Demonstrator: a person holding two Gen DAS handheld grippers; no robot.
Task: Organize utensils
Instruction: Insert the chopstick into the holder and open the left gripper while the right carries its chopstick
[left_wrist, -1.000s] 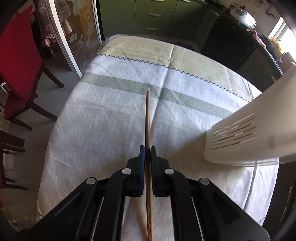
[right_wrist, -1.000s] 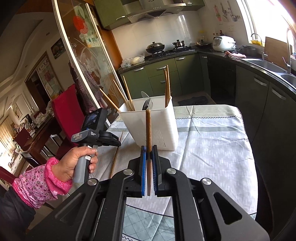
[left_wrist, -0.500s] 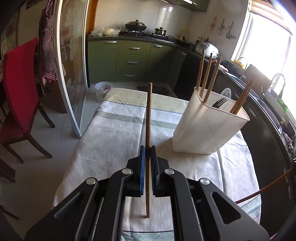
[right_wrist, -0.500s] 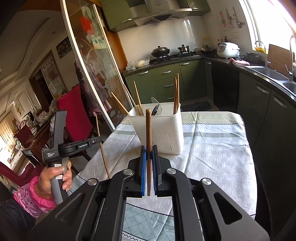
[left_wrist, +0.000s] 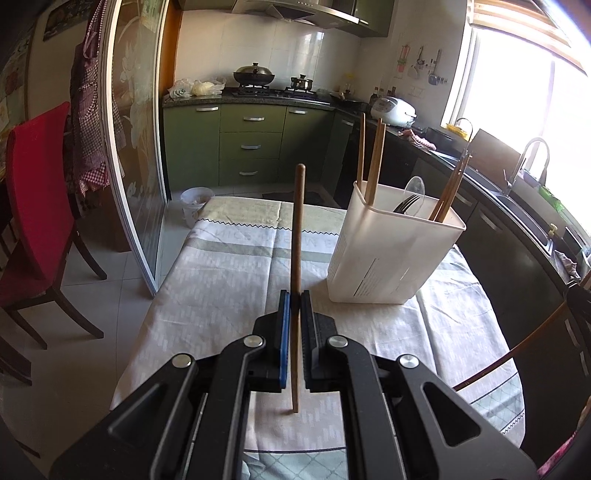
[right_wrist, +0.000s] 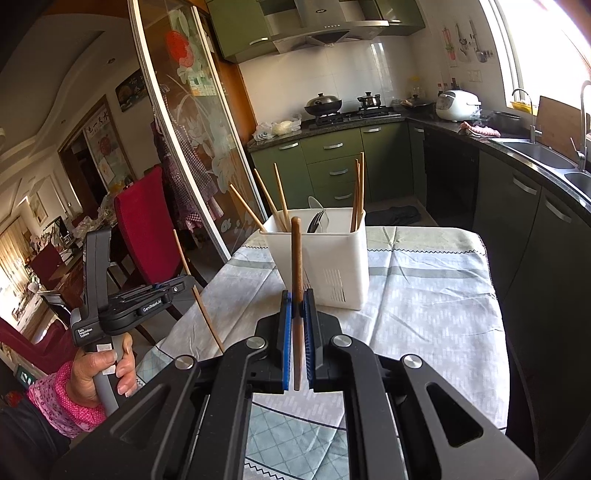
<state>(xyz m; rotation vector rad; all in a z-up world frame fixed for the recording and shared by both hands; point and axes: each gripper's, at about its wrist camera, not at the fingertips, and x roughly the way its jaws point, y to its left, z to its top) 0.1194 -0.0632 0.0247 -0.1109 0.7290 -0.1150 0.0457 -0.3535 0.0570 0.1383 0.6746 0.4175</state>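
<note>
On the kitchen table (left_wrist: 207, 295), each gripper (left_wrist: 294, 295) (right_wrist: 296, 295) clamps one chopstick (left_wrist: 297, 236) (right_wrist: 296, 258); a tilted stick could catch the holder (left_wrist: 391, 254) rim and tip it.

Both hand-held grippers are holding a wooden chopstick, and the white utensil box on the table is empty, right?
Not quite. The white utensil box is not empty: the right wrist view shows chopsticks and a fork standing in it. The rest is right: the left hand-held gripper and the right hand-held gripper are each shut on a wooden chopstick, and the box stands on the table.
</note>
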